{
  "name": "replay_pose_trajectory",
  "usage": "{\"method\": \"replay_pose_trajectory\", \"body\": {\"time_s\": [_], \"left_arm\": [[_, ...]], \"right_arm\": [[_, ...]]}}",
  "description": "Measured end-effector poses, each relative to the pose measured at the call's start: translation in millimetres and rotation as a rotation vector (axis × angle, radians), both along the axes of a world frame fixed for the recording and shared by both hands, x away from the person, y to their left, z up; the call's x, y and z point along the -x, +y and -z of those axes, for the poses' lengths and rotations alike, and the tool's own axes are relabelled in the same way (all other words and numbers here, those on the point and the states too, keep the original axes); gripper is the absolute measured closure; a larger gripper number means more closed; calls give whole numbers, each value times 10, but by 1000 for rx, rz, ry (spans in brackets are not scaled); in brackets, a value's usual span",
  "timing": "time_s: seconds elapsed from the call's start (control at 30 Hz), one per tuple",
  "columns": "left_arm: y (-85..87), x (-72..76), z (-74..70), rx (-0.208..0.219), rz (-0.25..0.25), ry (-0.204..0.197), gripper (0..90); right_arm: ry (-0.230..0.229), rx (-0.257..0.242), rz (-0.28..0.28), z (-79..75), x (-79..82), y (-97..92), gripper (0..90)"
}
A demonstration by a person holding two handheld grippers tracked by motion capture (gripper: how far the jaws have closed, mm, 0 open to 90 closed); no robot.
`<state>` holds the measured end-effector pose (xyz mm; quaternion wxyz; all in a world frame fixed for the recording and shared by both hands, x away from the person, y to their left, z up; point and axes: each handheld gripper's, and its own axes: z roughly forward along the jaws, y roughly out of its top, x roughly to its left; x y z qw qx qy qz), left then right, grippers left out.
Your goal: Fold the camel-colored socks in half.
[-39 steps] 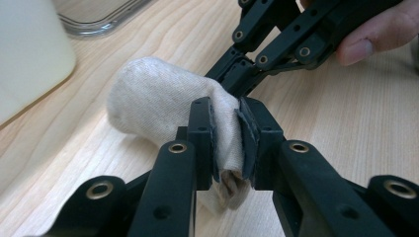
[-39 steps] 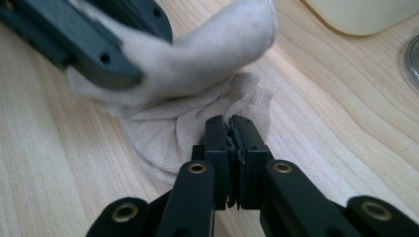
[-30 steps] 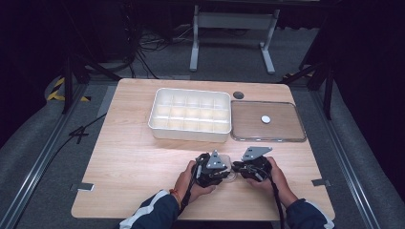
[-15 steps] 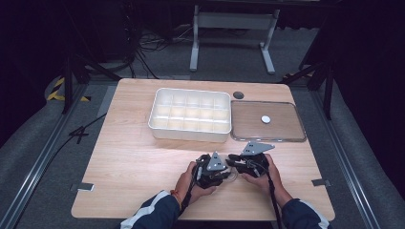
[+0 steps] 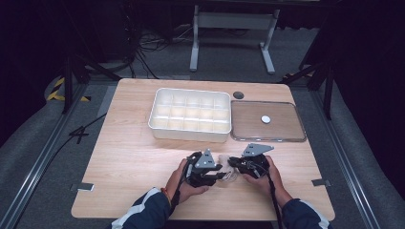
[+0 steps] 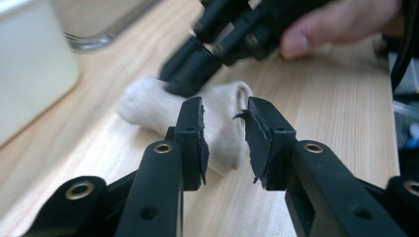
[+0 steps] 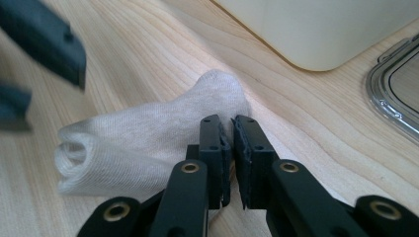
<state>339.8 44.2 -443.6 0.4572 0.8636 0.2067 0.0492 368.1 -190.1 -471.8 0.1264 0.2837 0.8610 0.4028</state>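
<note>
A small white rolled sock (image 5: 227, 172) lies on the wooden table near its front edge, between the two hand-held grippers. My left gripper (image 6: 225, 116) is open, its jaws on either side of the sock's (image 6: 148, 103) open cuff end. My right gripper (image 7: 230, 128) is shut, pinching the sock's (image 7: 148, 133) fabric near the rounded toe end. From the left gripper view, the right gripper (image 6: 185, 84) presses on the sock's far part. In the high view, left gripper (image 5: 219, 173) and right gripper (image 5: 232, 165) face each other.
A white compartment tray (image 5: 188, 138) stands behind the hands, mid-table. A clear flat lid (image 5: 286, 133) with a small white disc (image 5: 265, 119) lies to its right. A dark round hole (image 5: 238, 95) sits near the table's back edge. Bare wood spreads left of the hands.
Both hands have shifted only slightly. The two grippers stay together at the sock.
</note>
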Motion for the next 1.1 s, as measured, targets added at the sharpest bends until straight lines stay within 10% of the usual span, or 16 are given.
{"method": "replay_pose_trajectory", "body": {"time_s": [0.77, 0.97, 1.1], "left_arm": [[-283, 88, 290, -101, 101, -54, 788], [-280, 80, 303, -87, 101, -46, 792], [-267, 80, 307, -87, 98, -38, 796]], "right_arm": [[-80, 80, 40, -44, 49, 36, 820], [-78, -84, 15, -155, 25, -1, 816], [-87, -59, -75, -163, 48, 163, 817]]}}
